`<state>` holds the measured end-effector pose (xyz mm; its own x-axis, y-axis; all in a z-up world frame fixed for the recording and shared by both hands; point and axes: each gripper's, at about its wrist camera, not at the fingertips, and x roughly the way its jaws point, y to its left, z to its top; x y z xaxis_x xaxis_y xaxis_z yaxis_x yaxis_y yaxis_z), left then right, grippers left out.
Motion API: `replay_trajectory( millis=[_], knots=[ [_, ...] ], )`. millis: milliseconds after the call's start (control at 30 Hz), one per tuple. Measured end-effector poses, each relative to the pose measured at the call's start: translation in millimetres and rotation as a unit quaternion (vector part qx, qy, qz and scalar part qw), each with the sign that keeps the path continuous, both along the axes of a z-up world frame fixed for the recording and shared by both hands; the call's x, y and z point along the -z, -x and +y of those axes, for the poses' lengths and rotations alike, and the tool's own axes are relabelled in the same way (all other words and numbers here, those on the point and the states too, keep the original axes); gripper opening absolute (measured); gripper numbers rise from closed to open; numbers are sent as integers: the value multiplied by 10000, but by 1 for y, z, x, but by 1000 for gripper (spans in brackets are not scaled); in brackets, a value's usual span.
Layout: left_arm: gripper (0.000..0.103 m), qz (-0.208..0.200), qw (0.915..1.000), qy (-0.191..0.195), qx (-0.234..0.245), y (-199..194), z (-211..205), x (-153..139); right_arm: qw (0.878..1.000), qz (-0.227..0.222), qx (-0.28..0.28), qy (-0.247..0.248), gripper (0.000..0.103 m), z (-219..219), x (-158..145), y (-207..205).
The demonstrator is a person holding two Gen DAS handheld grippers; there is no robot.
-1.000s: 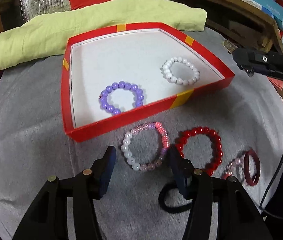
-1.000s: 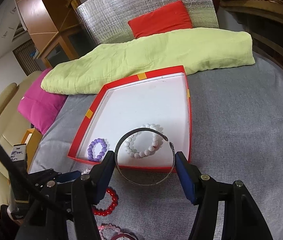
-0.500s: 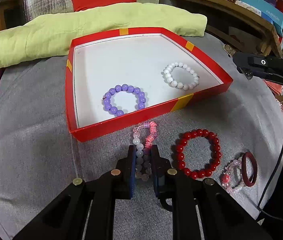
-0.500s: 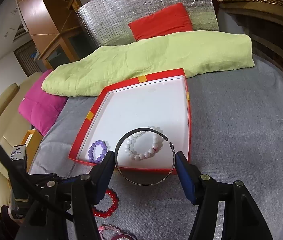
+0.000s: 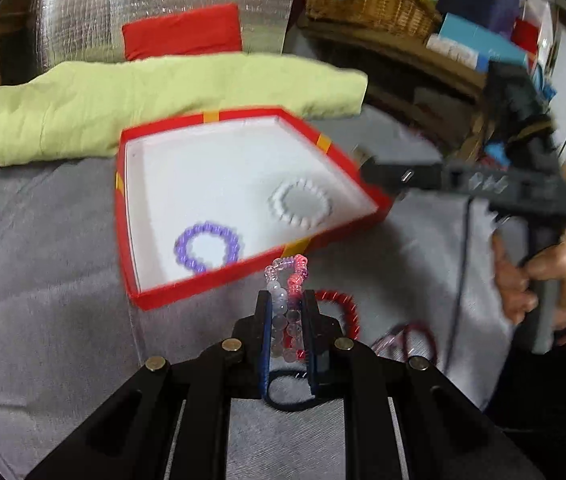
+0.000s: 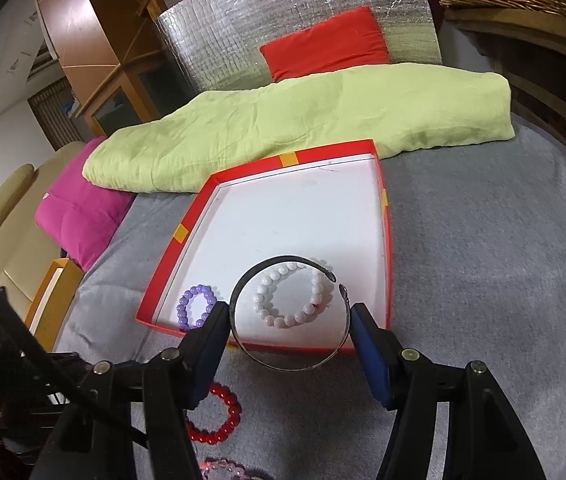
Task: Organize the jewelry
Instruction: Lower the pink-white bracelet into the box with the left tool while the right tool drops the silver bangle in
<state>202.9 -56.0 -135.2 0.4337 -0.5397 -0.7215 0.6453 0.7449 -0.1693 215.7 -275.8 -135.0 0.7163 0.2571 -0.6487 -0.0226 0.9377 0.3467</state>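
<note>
- Left tongs (image 5: 286, 312): clenched on the mixed pink-and-clear bead bracelet (image 5: 288, 280), squeezed flat into a narrow loop between the pads; its far end sticks out past the fingertips, toward the near wall of the red box (image 5: 219, 280).
- Just under the left tongs — a dark elastic loop (image 5: 283, 402) lies on the grey cloth (image 5: 51, 320).
- To their right on the cloth: the red bead bracelet (image 5: 343, 308), partly hidden by the right-hand finger; beyond it a dark red ring (image 5: 419, 340) beside a blurred pinkish bracelet.
- Right tongs (image 6: 289, 322): grasping a thin open metal bangle (image 6: 283, 362), one pad on each side of the hoop; the bangle's gap faces away, and the hoop hangs over the near edge of the box.
- Inside the box, on its white floor: the purple bead bracelet (image 5: 207, 246) near the front-left corner, the white bead bracelet (image 5: 299, 204) well apart to its right — both lying flat.
- In the left view, a person's hand (image 5: 539, 280) grips the handle of the right tool, to the right of the box.
- Behind the box: a long yellow-green cushion (image 6: 303, 120), then a red cushion (image 6: 327, 48) against silver foil padding (image 6: 283, 12); a magenta cushion (image 6: 79, 216) at the left.
</note>
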Motion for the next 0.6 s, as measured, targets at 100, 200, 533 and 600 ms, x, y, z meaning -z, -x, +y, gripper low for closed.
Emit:
replay_trajectory(
  millis=[100,200,533,600],
  knots=[
    [15,-151,9997,114,-134,-9,2,-12,10000,-34,-53,25,64,6,-1,-7],
    [15,-198,9990,18,-401,-28,-2,-19,9999,-35,-106,31,64,12,-3,-20],
    [15,-299,9934,-362,-1051,-112,-19,-8,9988,426,-43,-226,64,15,11,-101],
    [15,-204,9927,-379,-1127,-126,-19,1,9981,524,10,-317,64,14,17,-116]
  ],
)
